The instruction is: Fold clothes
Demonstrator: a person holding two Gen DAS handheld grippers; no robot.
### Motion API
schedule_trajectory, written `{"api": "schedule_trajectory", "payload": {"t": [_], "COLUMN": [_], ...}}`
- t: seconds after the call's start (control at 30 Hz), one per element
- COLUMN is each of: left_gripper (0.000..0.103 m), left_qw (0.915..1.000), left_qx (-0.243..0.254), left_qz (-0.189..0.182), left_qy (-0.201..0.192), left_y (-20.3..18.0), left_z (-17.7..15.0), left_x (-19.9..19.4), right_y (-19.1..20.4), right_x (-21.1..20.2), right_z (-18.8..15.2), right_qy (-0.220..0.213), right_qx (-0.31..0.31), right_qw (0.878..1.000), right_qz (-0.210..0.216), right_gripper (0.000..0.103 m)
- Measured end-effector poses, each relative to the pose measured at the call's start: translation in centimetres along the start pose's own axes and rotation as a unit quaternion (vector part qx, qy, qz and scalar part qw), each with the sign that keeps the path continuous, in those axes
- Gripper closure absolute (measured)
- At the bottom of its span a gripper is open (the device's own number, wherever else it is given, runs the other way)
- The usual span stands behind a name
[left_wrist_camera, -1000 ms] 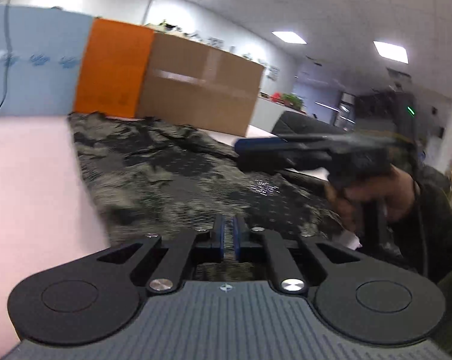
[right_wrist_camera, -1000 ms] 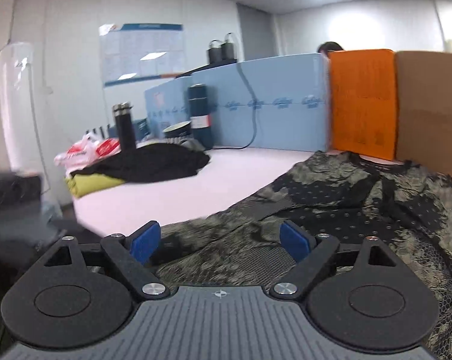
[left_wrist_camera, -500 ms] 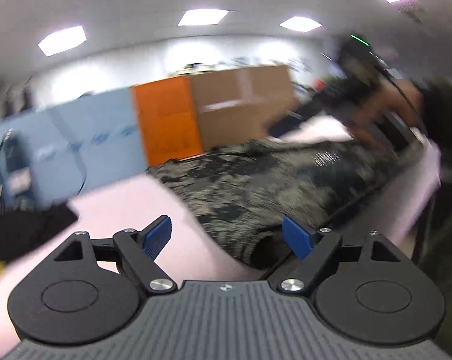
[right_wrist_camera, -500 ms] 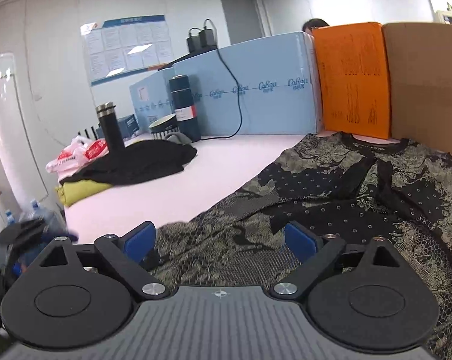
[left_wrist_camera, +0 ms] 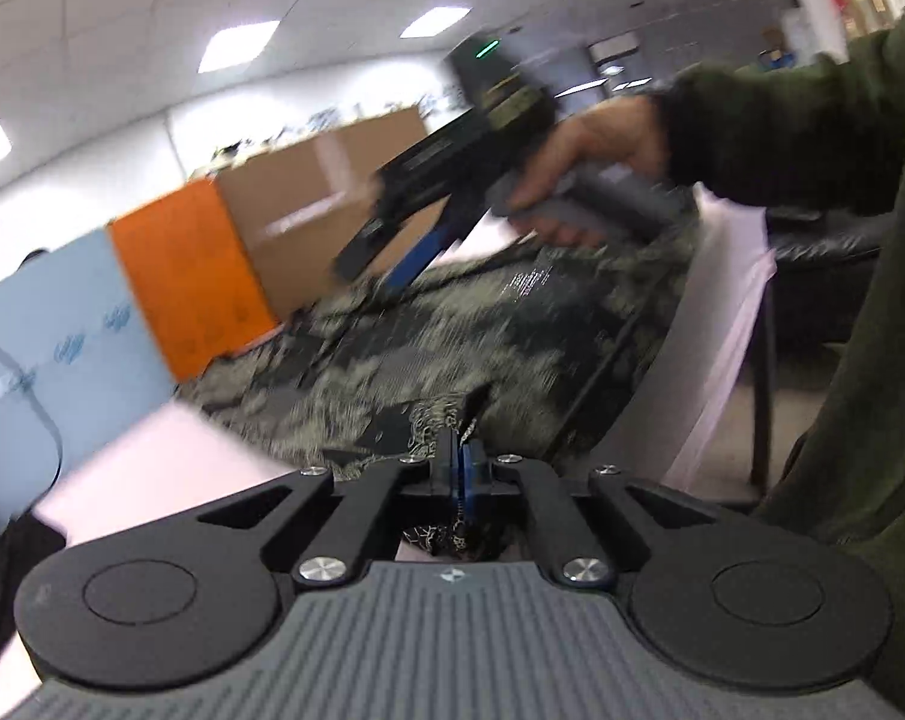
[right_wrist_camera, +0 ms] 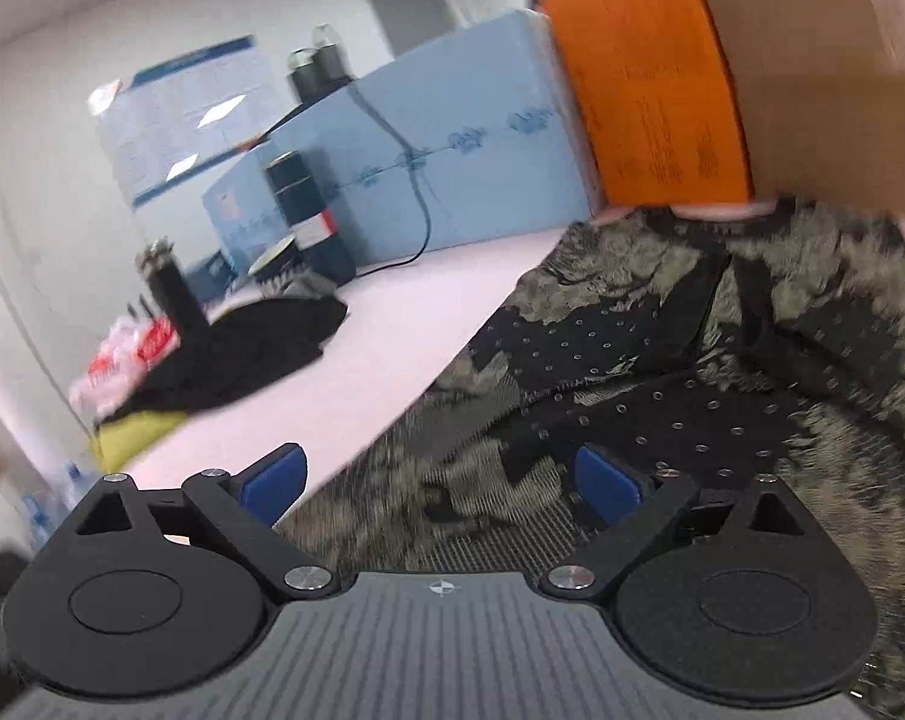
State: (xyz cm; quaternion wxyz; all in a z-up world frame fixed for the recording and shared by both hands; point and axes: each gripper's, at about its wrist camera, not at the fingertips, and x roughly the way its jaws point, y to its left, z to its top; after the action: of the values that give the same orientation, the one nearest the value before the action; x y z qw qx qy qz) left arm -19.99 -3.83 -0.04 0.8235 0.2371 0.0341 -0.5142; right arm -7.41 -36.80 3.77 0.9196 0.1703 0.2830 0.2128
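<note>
The left gripper (left_wrist_camera: 460, 468) has its jaws fully closed, the blue pads (left_wrist_camera: 468, 468) pressed together on a fold of the patterned garment (left_wrist_camera: 452, 354). Cloth shows both ahead of the pads and behind them, in the gap between the linkage arms. The garment, dark with a pale green-gold print, spreads forward and to the right of this gripper across the pale pink table (left_wrist_camera: 152, 468); its near edge hangs over the table edge to the gripper's right.

The right gripper (right_wrist_camera: 440, 486) stands wide, close to its full span, and its jaws are opening slightly. Its blue pads (right_wrist_camera: 605, 483) do not press on anything. The garment (right_wrist_camera: 662, 372) lies directly ahead of and below the open jaws, reaching forward and to the right. The left pad sits over bare table (right_wrist_camera: 392, 324); the right pad sits over cloth.

In the left wrist view, the right gripper (left_wrist_camera: 392, 252) appears ahead and above the garment, blurred, held by a hand (left_wrist_camera: 584, 180) in a dark green sleeve (left_wrist_camera: 782, 132).

Beyond the garment stand an orange panel (right_wrist_camera: 650, 90), a cardboard box (right_wrist_camera: 824, 72) and a blue partition (right_wrist_camera: 470, 156). Ahead and to the left of the right gripper lies a black cloth pile (right_wrist_camera: 260, 348).
</note>
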Motion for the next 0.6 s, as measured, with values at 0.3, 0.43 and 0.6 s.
{"api": "schedule_trajectory", "payload": {"t": [0.3, 0.43, 0.6], "left_gripper": [0.102, 0.102, 0.101], "left_qw": [0.9975, 0.9986, 0.9994], "left_qx": [0.07, 0.052, 0.026], "left_qz": [-0.008, -0.01, -0.021], "left_qy": [0.008, 0.001, 0.0], "left_y": [-1.4, -0.9, 0.0], "left_z": [0.3, -0.1, -0.5], "left_x": [0.7, 0.9, 0.8], "right_y": [-2.4, -3.7, -1.9], "right_x": [4.9, 6.4, 8.6], "right_z": [2.8, 3.6, 5.6], "right_qy": [0.016, 0.022, 0.046], "right_qx": [0.063, 0.078, -0.001], "right_qw": [0.998, 0.997, 0.998], "right_qz": [-0.003, -0.021, -0.04], "right_gripper": [0.006, 0.006, 0.006]}}
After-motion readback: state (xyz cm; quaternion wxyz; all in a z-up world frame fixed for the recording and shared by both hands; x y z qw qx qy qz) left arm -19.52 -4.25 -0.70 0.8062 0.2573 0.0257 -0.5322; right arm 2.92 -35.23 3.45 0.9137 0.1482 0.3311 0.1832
